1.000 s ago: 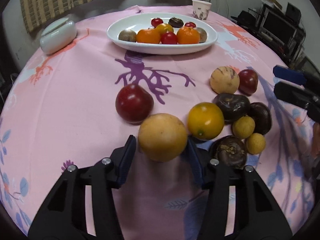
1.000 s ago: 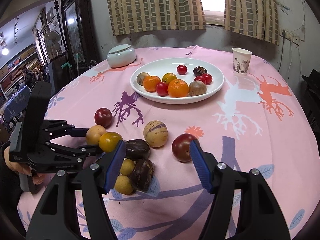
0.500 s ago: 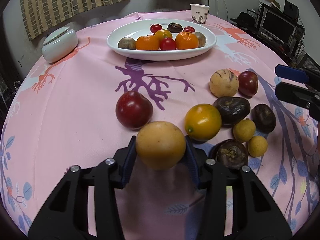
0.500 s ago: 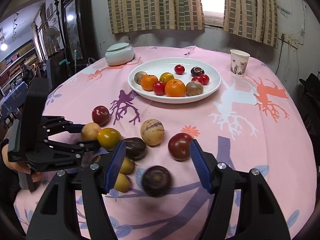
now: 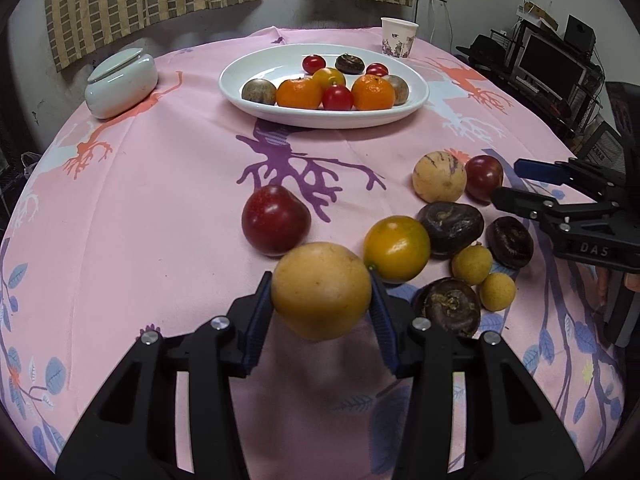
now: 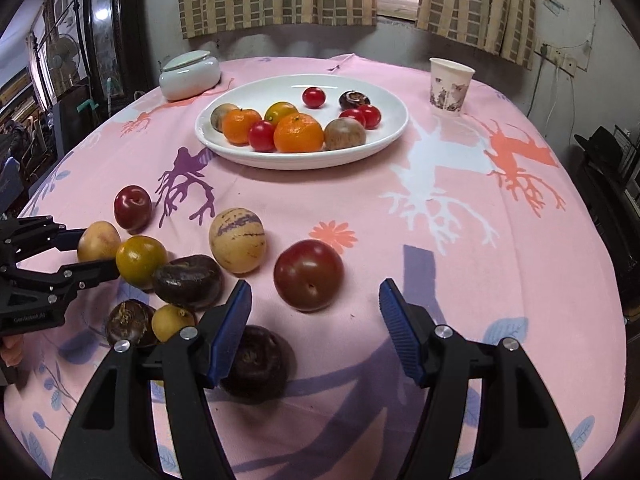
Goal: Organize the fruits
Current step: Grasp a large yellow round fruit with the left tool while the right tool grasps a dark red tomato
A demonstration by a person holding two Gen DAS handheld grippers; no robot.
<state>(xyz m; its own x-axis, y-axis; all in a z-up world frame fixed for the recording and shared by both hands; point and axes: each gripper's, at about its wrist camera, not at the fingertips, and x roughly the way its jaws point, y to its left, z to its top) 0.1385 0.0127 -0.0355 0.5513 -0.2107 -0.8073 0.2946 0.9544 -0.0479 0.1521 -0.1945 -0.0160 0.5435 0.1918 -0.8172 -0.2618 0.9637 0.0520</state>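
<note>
My left gripper is shut on a round yellow fruit, which hangs just above the pink tablecloth; the right wrist view shows this left gripper with its yellow fruit at the left edge. My right gripper is open, and a dark red plum lies on the cloth just ahead of its fingertips. A dark brown fruit sits under its left finger. From the left wrist view, the right gripper reaches in at the right. Far back, a white plate holds several fruits.
Loose fruits lie clustered near both grippers: a red plum, an orange-yellow citrus, a striped pale melon, dark brown fruits and small yellow ones. A lidded white jar and a paper cup stand at the far edge.
My left gripper's jaws closed onto the yellow fruit and raised it a little off the cloth. My right gripper dipped down and forward towards the dark red plum, still open.
</note>
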